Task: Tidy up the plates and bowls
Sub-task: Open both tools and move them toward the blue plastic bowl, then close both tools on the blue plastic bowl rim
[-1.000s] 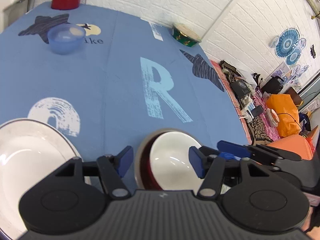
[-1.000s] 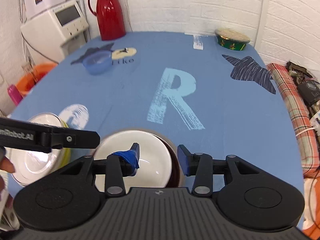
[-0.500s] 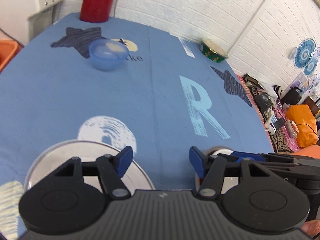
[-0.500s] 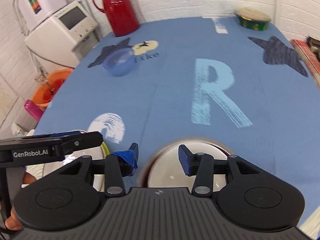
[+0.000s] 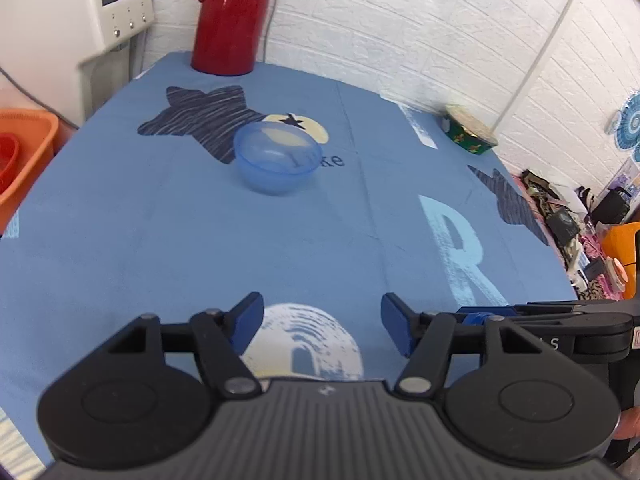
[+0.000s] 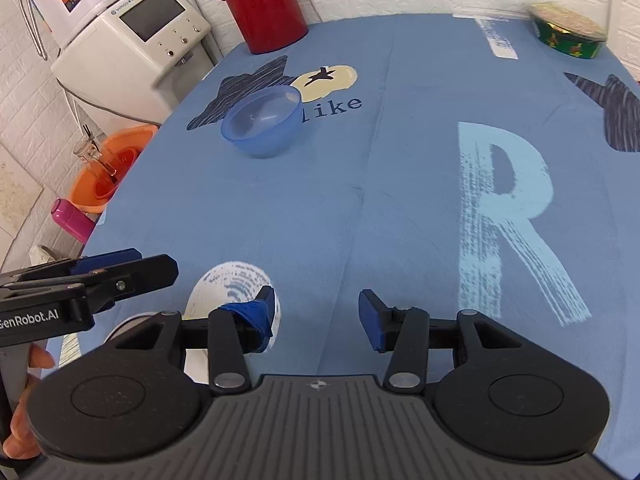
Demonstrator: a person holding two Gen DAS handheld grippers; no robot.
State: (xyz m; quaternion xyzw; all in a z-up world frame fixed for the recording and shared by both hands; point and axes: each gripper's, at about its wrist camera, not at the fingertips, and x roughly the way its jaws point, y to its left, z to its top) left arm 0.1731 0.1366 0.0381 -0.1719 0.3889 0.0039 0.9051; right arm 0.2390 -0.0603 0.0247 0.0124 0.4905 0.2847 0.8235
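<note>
From the left wrist view, my left hand-held gripper [image 5: 322, 330] hangs spread and empty, I judge ready to reach; the translucent blue plastic bowl [image 5: 277, 161] sits ahead, well apart, on the blue-clothed desk [image 5: 160, 240].

From the right wrist view, my right hand-held gripper [image 6: 318, 316] is likewise apart, holding nothing; the bowl [image 6: 262, 120] lies far ahead, left of centre.

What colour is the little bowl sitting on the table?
The bowl is see-through blue. It shows best in the right wrist view.

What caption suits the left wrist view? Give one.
Open left gripper faces a blue bowl on the blue tablecloth.
</note>
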